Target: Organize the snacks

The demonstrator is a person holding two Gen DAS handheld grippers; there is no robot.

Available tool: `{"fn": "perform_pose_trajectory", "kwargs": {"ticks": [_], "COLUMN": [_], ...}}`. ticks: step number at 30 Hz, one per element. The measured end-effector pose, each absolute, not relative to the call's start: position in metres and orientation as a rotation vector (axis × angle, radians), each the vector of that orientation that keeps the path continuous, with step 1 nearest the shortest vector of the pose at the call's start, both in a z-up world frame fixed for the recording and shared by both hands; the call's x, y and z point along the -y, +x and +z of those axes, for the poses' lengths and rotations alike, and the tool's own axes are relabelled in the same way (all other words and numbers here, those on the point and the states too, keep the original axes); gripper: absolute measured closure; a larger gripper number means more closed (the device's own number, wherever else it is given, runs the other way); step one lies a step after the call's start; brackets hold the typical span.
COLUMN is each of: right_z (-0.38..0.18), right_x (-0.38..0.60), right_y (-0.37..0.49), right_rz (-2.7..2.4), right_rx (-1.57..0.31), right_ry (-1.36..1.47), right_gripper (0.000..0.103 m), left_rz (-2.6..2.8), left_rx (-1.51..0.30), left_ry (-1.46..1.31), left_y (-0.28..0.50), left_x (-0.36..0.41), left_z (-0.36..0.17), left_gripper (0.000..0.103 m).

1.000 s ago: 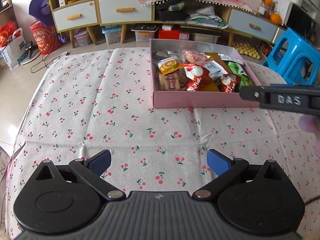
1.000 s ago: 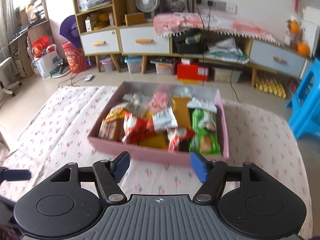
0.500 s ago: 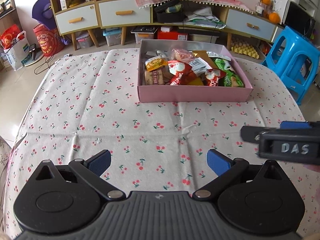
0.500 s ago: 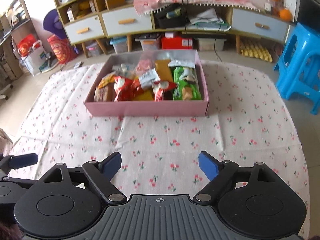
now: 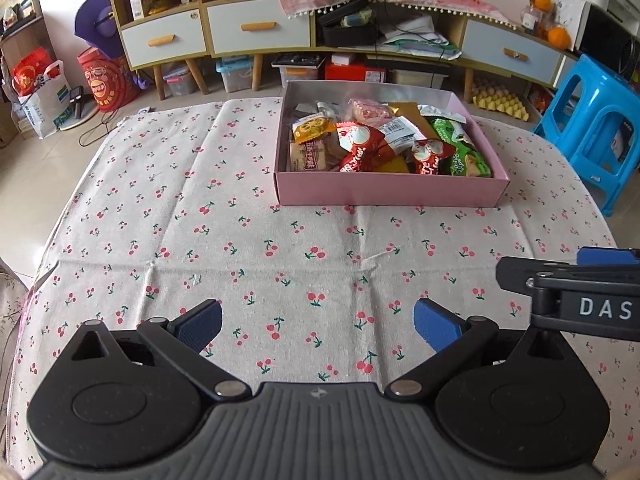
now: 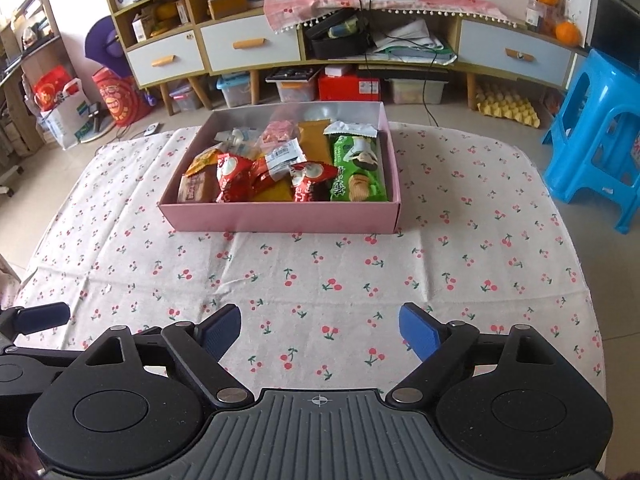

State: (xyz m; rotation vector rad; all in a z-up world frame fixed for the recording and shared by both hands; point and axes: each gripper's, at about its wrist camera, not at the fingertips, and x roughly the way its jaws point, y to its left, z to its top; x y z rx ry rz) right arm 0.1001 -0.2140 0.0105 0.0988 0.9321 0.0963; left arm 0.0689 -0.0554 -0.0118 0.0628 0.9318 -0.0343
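From the left wrist, the left gripper (image 5: 318, 320) hangs over bare cherry-print tablecloth (image 5: 240, 248) with its blue pads spread wide and nothing between them — a resting pose, I judge, with no snack left loose on the cloth. The pink box (image 5: 390, 190) sits well ahead on the table, its packets heaped inside: a green cracker pack (image 5: 460, 148) along the right wall, red wrappers (image 5: 360, 148) in the middle, a brown biscuit pack (image 5: 310, 156) at the left. The right gripper (image 5: 568, 280) enters from the right edge, its body lettered "DAS". From the right wrist, its jaws have just been opening and stand wide with only cloth beneath them; the box lies straight ahead, well apart. Packet print is there — a barcode label (image 6: 284, 156) shows — but too small to read.
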Motion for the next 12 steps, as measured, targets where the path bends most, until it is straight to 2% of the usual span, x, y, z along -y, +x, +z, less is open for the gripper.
{"fn": "perform_pose_trajectory", "kwargs": {"ticks": [12], "right_z": [0.0069], "right_x": [0.219], "right_y": [0.1032], "right_rz": [0.086], "right_rx": [-0.951], "right_ry": [0.105], "right_gripper": [0.014], "left_rz": [-0.035], "left_rx": [-0.958], "left_ry": [0.065], "left_y": [0.0712], "left_x": [0.0557], "left_z": [-0.014], "left_gripper": [0.002]}}
